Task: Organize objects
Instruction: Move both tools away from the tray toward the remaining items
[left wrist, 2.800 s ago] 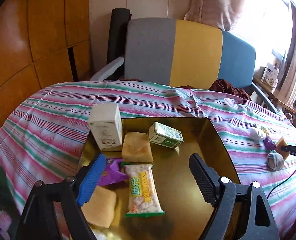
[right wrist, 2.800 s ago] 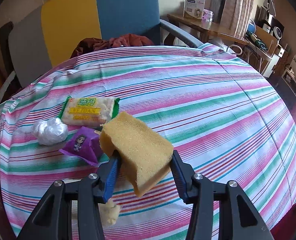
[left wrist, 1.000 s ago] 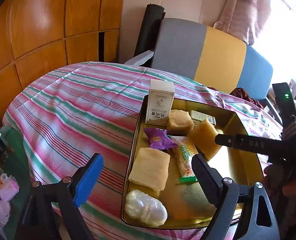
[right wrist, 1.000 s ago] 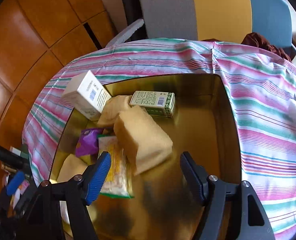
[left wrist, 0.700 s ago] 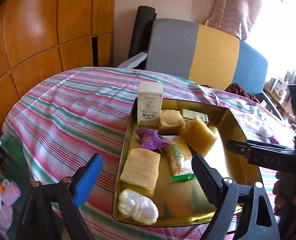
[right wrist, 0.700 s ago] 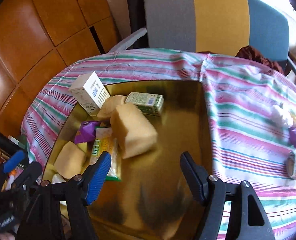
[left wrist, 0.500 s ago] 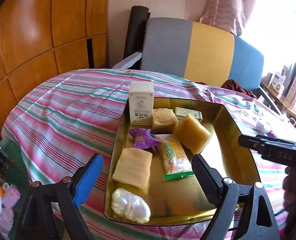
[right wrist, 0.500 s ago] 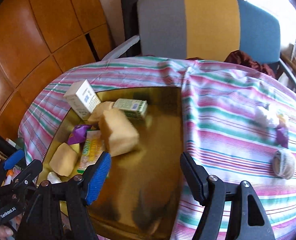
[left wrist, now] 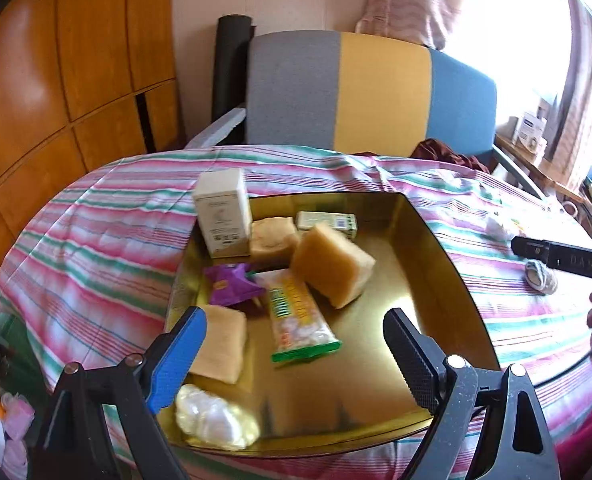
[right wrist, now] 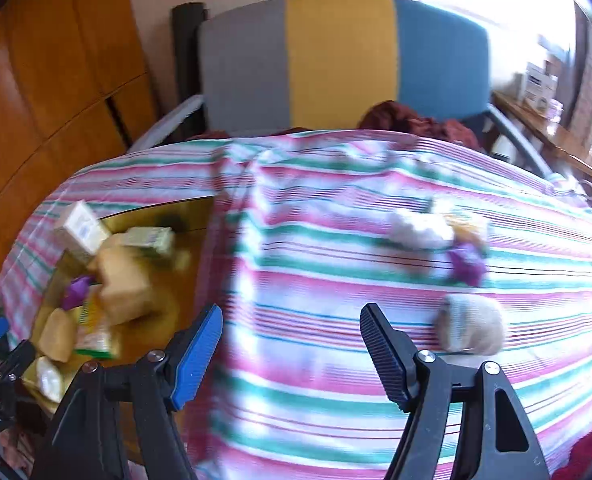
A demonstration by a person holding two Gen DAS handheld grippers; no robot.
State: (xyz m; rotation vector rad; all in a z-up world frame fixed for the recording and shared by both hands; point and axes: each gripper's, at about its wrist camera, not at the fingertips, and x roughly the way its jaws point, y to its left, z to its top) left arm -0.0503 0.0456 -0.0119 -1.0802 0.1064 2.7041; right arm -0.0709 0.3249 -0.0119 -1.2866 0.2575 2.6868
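counted, tray and cloth
in tray [left wrist: 436, 240]: three sponges [left wrist: 332, 264], two boxes [left wrist: 221, 212], one purple packet [left wrist: 231, 284], one snack bar [left wrist: 296, 316], one white bundle [left wrist: 211, 420]; on cloth, far right: about four small items [right wrist: 470, 326], blurred.

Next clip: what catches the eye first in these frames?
The gold tray on the striped tablecloth, crowded along its left side with a big yellow sponge, a white box and snack packets. Both the left gripper and right gripper hang open and empty; a few small items lie loose on the cloth to the right.
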